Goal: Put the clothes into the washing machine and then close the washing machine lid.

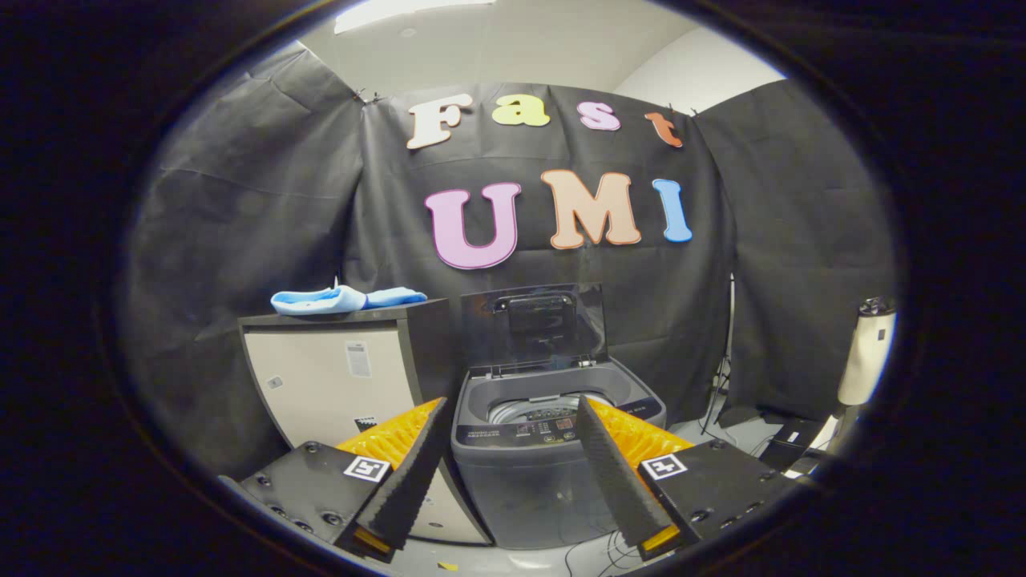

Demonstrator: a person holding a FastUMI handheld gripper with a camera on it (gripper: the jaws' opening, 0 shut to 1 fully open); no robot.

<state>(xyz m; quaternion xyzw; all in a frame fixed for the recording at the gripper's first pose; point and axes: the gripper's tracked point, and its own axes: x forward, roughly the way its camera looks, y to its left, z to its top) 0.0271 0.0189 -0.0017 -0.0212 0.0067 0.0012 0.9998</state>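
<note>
One blue cloth (345,299) lies on the cabinet (337,365), left of the washer (553,457), lid (533,324) up. Gripper (513,441) wide open, empty, well short of both. Cloth looks soft, light, floppy; pinch a bunched fold mid-cloth, not an edge.

Washing machine control panel (553,430): print was too small to read.
Cabinet stickers (358,359): at ten o'clock from that panel, illegible.
Gripper (510,399): fingers stood wide apart, empty; its square coded tags (366,468) carried no words.
</note>
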